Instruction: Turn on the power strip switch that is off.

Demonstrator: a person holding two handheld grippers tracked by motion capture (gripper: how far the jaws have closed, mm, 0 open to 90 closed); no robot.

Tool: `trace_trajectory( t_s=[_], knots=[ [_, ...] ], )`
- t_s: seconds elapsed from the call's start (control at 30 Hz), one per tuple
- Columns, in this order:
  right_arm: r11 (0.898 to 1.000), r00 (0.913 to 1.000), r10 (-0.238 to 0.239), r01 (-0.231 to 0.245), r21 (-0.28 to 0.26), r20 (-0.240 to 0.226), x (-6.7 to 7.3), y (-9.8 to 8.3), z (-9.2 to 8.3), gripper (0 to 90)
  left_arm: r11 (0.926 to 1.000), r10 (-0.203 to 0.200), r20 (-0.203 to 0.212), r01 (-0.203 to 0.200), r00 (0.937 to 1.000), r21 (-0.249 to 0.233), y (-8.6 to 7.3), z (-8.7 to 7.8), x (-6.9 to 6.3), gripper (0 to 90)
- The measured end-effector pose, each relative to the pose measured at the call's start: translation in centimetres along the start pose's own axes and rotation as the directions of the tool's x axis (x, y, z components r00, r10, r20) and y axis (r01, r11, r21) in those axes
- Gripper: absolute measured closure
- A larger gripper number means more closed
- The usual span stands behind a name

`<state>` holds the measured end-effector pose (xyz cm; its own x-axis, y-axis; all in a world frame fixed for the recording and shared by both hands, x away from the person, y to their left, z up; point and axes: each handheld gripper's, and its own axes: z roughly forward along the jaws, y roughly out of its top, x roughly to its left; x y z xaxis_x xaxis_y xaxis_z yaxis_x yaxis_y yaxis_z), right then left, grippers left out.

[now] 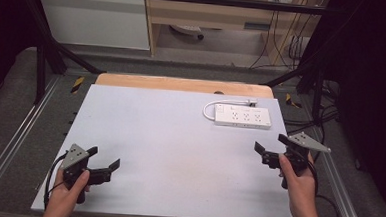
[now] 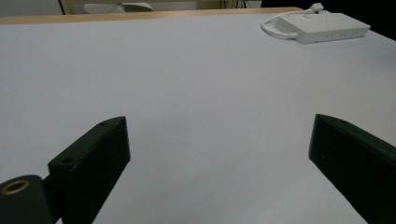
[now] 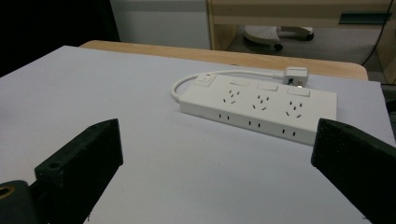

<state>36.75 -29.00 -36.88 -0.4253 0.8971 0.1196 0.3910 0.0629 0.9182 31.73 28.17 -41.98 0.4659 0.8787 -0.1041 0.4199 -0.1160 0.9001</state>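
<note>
A white power strip (image 1: 242, 116) with its cord and plug (image 1: 252, 102) looped behind it lies flat at the table's back right. It also lies far off at the top right of the left gripper view (image 2: 322, 27) and close ahead in the right gripper view (image 3: 261, 108). My left gripper (image 1: 103, 157) is held low at the front left, open, nothing between its jaws. My right gripper (image 1: 271, 143) hovers at the right edge, open and empty, a short way in front of the strip. Both open gaps appear in their own views (image 2: 219, 154) (image 3: 217, 163).
The white table sheet (image 1: 169, 147) lies on a wooden top (image 1: 182, 84). A black frame with metal rails (image 1: 9, 144) surrounds the table. Cables (image 1: 326, 205) trail on the floor at the right. A cabinet and desk (image 1: 211, 14) stand beyond the far edge.
</note>
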Motion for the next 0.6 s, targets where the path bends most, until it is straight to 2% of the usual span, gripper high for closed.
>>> trace_trajectory(
  t_s=[0.37,0.6],
  knots=[
    [0.999,0.9987,-0.047,0.047,-0.013,-0.021,0.7,2.8,1.7,2.2,0.9999,0.011,0.005,-0.011,0.9999,0.011,-0.1,0.1,0.0,5.5],
    [0.999,0.9988,-0.048,0.047,-0.013,-0.014,0.7,3.9,3.1,2.2,0.9999,0.007,0.008,-0.008,0.9999,0.010,-0.1,0.0,0.0,5.5]
  ],
)
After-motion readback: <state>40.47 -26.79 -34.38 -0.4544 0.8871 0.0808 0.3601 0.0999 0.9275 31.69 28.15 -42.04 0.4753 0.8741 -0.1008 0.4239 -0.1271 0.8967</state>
